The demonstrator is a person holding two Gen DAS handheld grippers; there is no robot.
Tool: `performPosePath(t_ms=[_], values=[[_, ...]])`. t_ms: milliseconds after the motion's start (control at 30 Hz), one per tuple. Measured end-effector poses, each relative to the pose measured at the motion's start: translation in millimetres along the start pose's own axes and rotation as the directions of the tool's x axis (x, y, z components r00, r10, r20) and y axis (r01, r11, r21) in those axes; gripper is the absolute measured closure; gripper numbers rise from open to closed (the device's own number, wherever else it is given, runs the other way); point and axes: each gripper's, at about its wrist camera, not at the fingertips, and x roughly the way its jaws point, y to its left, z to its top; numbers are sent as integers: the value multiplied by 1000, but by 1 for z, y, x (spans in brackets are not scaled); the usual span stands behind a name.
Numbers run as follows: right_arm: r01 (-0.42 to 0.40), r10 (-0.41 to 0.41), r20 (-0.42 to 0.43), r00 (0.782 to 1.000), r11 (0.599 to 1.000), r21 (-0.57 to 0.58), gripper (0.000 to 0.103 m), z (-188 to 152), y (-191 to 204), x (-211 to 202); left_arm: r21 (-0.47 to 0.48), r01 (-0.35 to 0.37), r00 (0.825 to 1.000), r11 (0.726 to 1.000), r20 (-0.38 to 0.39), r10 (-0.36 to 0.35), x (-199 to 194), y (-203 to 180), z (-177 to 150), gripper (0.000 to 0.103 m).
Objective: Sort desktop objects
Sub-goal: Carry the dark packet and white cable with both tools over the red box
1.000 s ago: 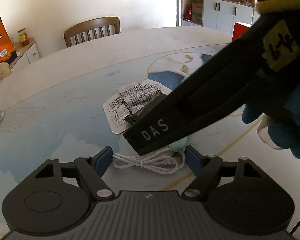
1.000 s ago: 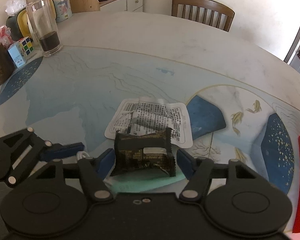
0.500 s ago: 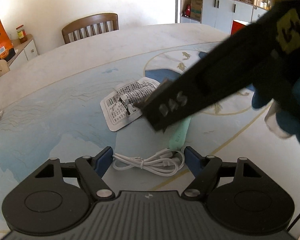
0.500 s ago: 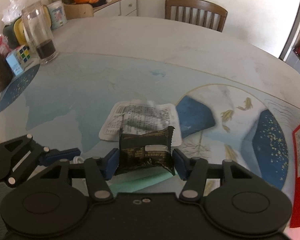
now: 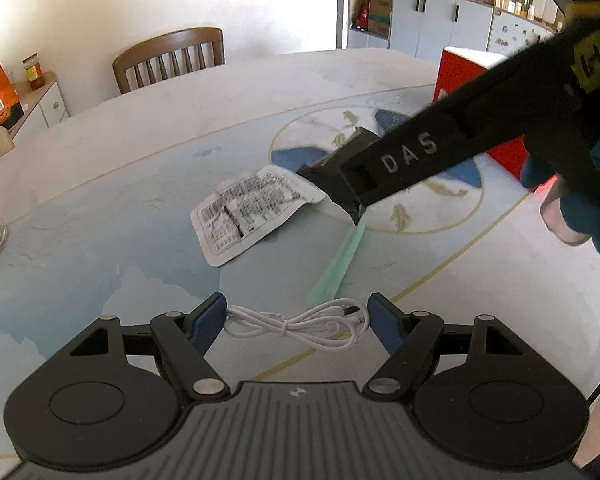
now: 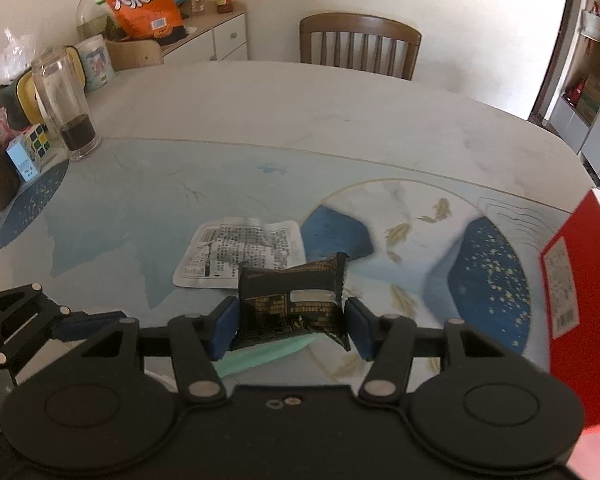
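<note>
My right gripper (image 6: 290, 322) is shut on a black snack packet (image 6: 290, 304) and holds it above the table; the packet's end shows in the left wrist view (image 5: 340, 156). My left gripper (image 5: 298, 322) is open, low over the table, with a coiled white cable (image 5: 300, 326) lying between its fingers. A white printed sachet (image 5: 248, 212) lies flat mid-table, also in the right wrist view (image 6: 244, 252). A mint-green flat stick (image 5: 340, 260) lies between the sachet and the cable.
A red box (image 6: 580, 320) stands at the right, also seen in the left wrist view (image 5: 472, 80). A glass with dark liquid (image 6: 66, 104), a puzzle cube (image 6: 38, 142), jars and bags crowd the left edge. A wooden chair (image 6: 360, 46) stands behind the table.
My right gripper closed on the black packet, lifted it off the table and carried it rightward toward the red box. The left gripper stayed open over the cable.
</note>
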Motion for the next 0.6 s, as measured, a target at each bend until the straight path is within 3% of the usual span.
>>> performPosePath(t_ms=[600], values=[[25,-30,77,997,998,65,46,-16,-47,-61,46,10,995,999,101,-15,-27,-43,39,26]])
